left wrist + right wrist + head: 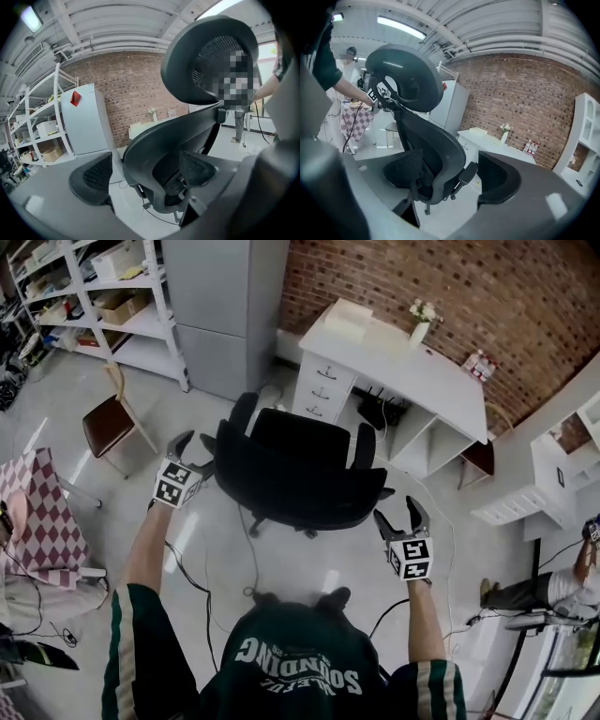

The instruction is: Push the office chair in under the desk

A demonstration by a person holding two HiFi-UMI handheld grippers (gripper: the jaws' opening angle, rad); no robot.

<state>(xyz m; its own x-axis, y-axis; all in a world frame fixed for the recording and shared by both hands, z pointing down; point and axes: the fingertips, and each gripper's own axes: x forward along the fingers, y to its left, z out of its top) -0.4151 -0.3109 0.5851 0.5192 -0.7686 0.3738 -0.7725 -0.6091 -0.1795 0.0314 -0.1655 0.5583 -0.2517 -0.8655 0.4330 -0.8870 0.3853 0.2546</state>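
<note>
A black mesh office chair (295, 470) stands on the floor in front of the white desk (394, 362), its back toward me. My left gripper (192, 451) hovers at the left edge of the backrest, jaws wide apart and empty. In the left gripper view (145, 173) the curved backrest (173, 145) and headrest (211, 61) fill the space beyond the pads. My right gripper (401, 518) is off the chair's right side, open and holding nothing. The right gripper view (452, 176) shows the chair (429, 150) from the side, with the desk (497, 143) behind it.
The desk backs onto a brick wall and carries a flower vase (422, 324). A grey cabinet (220, 310) and metal shelving (103, 296) stand at the far left, with a wooden chair (108, 423) and checkered cloth (37, 512) nearer. Cables (248, 568) trail over the floor. A white shelf unit (553, 474) stands on the right.
</note>
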